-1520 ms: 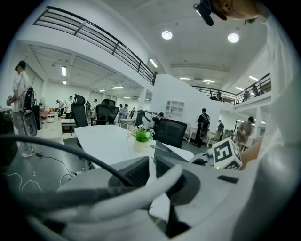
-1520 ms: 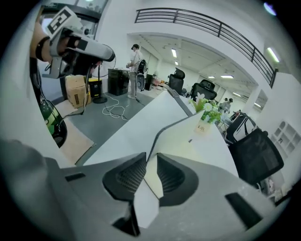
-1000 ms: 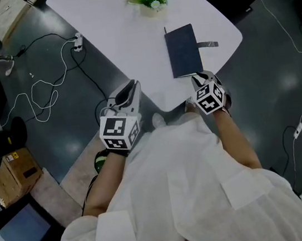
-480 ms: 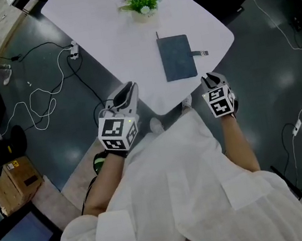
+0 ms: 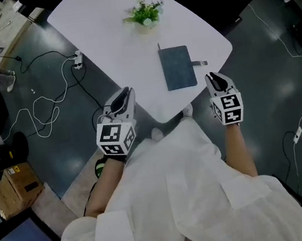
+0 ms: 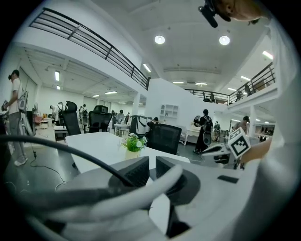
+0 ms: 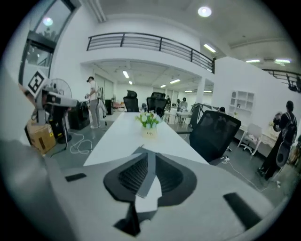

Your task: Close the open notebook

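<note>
now notebook (image 5: 177,67) runs lengthwise away; left tongs (image 5: 126,93) barely parted, right tongs (image 5: 212,77) narrowing, empty.

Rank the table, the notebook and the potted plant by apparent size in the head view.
1. table: by far the largest.
2. notebook: closed, lying flat.
3. potted plant: a bit smaller than the notebook. It stands taller, so it is nearer the camera, and the margin is unsure.
</note>
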A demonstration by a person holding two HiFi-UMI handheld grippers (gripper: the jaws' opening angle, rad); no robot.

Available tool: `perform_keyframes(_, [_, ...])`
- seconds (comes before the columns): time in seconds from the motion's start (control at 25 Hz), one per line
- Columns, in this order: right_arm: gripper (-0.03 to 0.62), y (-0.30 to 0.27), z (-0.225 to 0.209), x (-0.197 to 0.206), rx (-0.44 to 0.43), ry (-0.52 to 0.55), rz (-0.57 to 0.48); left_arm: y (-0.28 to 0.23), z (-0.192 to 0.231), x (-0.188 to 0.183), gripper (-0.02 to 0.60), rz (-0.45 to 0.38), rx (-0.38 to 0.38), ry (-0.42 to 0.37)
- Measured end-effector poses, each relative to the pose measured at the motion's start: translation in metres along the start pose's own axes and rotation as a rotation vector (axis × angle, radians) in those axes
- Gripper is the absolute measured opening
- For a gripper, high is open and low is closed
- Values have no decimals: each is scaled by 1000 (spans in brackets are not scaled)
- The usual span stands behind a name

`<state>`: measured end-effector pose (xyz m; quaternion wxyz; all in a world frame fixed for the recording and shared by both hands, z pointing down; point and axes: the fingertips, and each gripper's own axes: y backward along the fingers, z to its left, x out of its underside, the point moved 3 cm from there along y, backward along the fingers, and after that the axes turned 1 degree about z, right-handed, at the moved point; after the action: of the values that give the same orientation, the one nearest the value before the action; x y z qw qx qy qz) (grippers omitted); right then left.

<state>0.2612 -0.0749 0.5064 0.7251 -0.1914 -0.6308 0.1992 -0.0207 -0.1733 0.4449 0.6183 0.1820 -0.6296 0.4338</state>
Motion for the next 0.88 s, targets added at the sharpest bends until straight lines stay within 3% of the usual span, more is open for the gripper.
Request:
perform_keyframes(0.16, [8, 25, -8, -34, -8, -145, -241, 11, 11, -14, 38, -40, -31, 2])
perform_keyframes(0.36, [5, 60, -15, -64, 22, -257, -453, 25, 19, -26, 38, -82, -57, -1])
perform_keyframes(0.6, [5, 77, -14, -88, 54, -183, -504, 37, 25, -32, 38, -109, -80, -11])
perform_keyframes(0.88, [2, 76, -6, -94, 29, -153, -455, 49, 29, -37, 38, -127, -92, -19])
